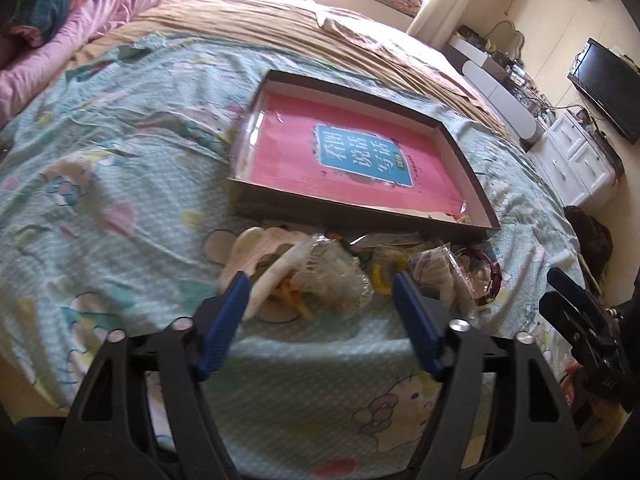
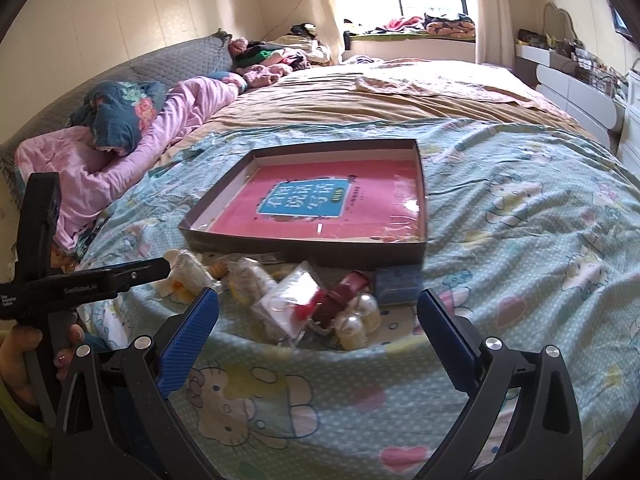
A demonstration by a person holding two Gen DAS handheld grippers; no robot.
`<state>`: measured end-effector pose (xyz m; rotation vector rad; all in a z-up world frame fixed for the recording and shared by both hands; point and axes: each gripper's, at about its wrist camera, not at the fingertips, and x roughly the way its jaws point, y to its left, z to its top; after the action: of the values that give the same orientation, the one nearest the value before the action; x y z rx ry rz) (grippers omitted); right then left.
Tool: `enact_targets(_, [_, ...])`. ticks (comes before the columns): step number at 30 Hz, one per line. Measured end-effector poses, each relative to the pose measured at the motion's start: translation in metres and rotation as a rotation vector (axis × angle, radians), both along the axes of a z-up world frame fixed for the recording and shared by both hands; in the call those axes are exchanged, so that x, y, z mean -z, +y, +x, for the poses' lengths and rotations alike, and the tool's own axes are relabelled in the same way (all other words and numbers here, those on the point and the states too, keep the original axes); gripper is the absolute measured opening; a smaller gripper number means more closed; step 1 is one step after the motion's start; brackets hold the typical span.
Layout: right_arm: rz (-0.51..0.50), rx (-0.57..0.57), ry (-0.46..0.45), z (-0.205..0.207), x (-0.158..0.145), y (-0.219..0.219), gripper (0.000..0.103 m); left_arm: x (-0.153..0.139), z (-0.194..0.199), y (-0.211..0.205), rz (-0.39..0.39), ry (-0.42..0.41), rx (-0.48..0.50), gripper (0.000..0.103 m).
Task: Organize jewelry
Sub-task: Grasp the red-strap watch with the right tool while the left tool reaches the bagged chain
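Observation:
A shallow dark box (image 1: 352,216) (image 2: 304,246) with a pink printed sheet inside lies on the bed. In front of it sits a heap of jewelry and accessories: a white hair claw with a plastic bag (image 1: 288,268), a dark red bangle (image 1: 494,280), a clear packet (image 2: 288,300), a red piece (image 2: 344,292), pearl-like beads (image 2: 356,320) and a small blue box (image 2: 400,284). My left gripper (image 1: 320,286) is open and empty just before the heap. My right gripper (image 2: 318,304) is open and empty, near the beads.
The bed has a light blue cartoon sheet (image 2: 520,240), a tan cover (image 2: 380,92) behind and pink bedding (image 2: 120,152) at the far left. White drawers (image 1: 572,160) and a TV (image 1: 608,88) stand to the right.

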<state>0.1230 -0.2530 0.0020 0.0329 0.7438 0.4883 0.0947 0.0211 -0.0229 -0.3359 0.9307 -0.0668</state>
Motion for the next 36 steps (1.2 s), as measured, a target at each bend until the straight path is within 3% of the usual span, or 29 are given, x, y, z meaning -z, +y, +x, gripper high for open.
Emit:
enact_targets(10, [0.004,0.047,0.018,0.013,0.006,-0.022,0.090,0.013,0.028,-0.006,0.030,0.061,-0.003,0.058])
enact_targets(15, [-0.003,0.037,0.031,0.019,0.010,-0.021,0.089,0.017,0.037,-0.011,0.074,0.061,0.004,0.049])
enact_targets(18, [-0.005,0.017,0.045,0.023,0.012,-0.015,0.088,0.016,0.040,-0.015,0.113,0.048,0.013,0.036])
enact_targets(19, [-0.005,0.004,0.056,0.026,0.014,-0.011,0.085,0.016,0.041,-0.017,0.123,0.042,0.021,0.029])
enact_targets(25, [0.022,-0.061,0.165,0.042,0.029,0.006,0.063,0.010,0.040,-0.021,0.137,-0.007,0.047,0.020])
enact_targets(30, [0.019,-0.065,0.220,0.050,0.038,0.015,0.048,0.003,0.039,-0.018,0.114,-0.042,0.050,0.018])
enact_targets(33, [0.007,-0.049,0.210,0.052,0.041,0.016,0.030,-0.001,0.040,-0.016,0.099,-0.057,0.048,0.017])
enact_targets(36, [0.036,-0.041,0.206,0.053,0.040,0.011,0.022,-0.006,0.040,-0.014,0.091,-0.068,0.049,0.017])
